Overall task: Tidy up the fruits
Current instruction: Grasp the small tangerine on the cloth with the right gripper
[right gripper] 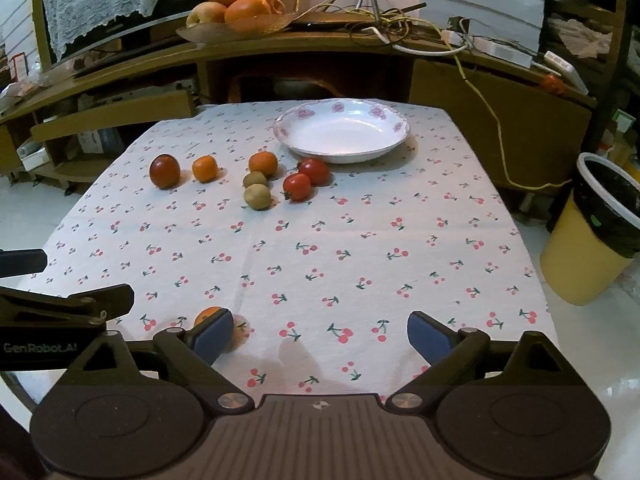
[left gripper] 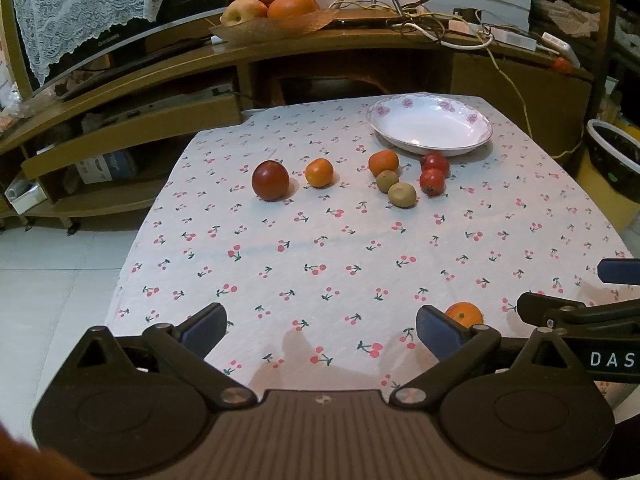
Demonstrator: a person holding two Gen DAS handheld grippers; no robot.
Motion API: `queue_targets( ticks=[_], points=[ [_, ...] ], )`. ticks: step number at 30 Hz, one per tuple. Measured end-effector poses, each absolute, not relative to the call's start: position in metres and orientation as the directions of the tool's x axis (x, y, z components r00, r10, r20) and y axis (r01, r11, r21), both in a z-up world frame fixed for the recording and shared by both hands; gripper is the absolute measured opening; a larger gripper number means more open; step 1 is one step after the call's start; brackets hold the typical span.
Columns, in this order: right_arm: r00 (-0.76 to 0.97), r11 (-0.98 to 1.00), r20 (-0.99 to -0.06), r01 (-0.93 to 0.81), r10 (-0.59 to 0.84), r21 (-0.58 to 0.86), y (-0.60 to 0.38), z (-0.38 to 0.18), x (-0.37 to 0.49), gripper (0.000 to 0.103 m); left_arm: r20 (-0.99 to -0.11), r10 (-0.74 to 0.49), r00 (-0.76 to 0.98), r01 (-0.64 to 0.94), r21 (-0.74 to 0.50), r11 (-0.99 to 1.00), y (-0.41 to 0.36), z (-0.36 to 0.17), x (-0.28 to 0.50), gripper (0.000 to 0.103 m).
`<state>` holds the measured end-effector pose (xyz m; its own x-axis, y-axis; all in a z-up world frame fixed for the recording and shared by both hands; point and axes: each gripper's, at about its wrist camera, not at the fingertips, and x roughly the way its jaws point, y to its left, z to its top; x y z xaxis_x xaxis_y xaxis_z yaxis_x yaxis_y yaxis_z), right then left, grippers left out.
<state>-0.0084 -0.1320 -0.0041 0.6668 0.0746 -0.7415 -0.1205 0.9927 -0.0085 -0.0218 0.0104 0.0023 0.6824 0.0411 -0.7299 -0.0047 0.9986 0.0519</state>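
A table under a cherry-print cloth (right gripper: 360, 248) is seen from both wrist cameras. In the right wrist view a white plate (right gripper: 304, 152) with pink flowers on its rim sits at 12 o'clock, bare inside. Just below it, at about 11 o'clock, the fruit is gathered: two tomatoes (right gripper: 298, 186) touching each other just beside the plate's near rim, two kiwis (right gripper: 258, 196) touching, and an orange (right gripper: 263, 163) just behind the kiwis. Further toward 10 o'clock a small orange fruit (right gripper: 205, 168) and a dark red apple (right gripper: 165, 171) lie near each other but apart.

One tangerine (left gripper: 464, 314) lies alone near the table's near edge, well apart from the rest, between the two grippers; it is partly hidden by a blue pad in each view.

The left gripper (left gripper: 320, 328) is held with its jaws wide, nothing between them. The right gripper (right gripper: 320, 334) likewise has wide jaws with only cloth between.

On the shelf behind, at 11 o'clock, a fruit bowl (right gripper: 224, 34) is seen. A yellow bin (right gripper: 592, 240) stands at 3 o'clock beside the table.
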Motion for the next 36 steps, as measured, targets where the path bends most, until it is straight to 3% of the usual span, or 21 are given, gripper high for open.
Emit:
queue_targets(
  ticks=[8,15,21,24,32,36],
  points=[
    [0.629,0.984,-0.767,-0.177,0.126,0.017,-0.123,-0.009,-0.005,0.085,-0.727,0.063,0.684,-0.004,0.083,0.997,0.013,0.005,-0.025,0.103],
    [0.577,0.964,-0.792,-0.259,0.198,0.052,-0.110,-0.015,0.003,0.068,-0.709,0.059,0.702,0.009,0.092,0.996,0.018,0.007,-0.021,0.103],
    [0.507,0.933,-0.818,-0.347,0.270,0.093,-0.092,-0.028,0.012,0.049,-0.730,0.043,0.682,0.020,0.078,0.997,0.021,-0.003,-0.012,0.103],
    [0.479,0.922,-0.833,-0.378,0.277,0.089,-0.083,-0.033,0.017,0.032,-0.718,0.065,0.693,0.020,0.110,0.994,0.019,-0.004,-0.010,0.103],
    [0.476,0.923,-0.825,-0.363,0.304,0.131,-0.094,-0.024,0.027,0.030,-0.701,0.054,0.711,0.021,0.098,0.995,0.027,0.010,0.018,0.103],
    [0.492,0.928,-0.813,-0.341,0.312,0.150,-0.103,-0.015,0.041,0.030,-0.697,0.038,0.716,0.056,0.112,0.992,0.031,0.015,0.052,0.090]
  ],
)
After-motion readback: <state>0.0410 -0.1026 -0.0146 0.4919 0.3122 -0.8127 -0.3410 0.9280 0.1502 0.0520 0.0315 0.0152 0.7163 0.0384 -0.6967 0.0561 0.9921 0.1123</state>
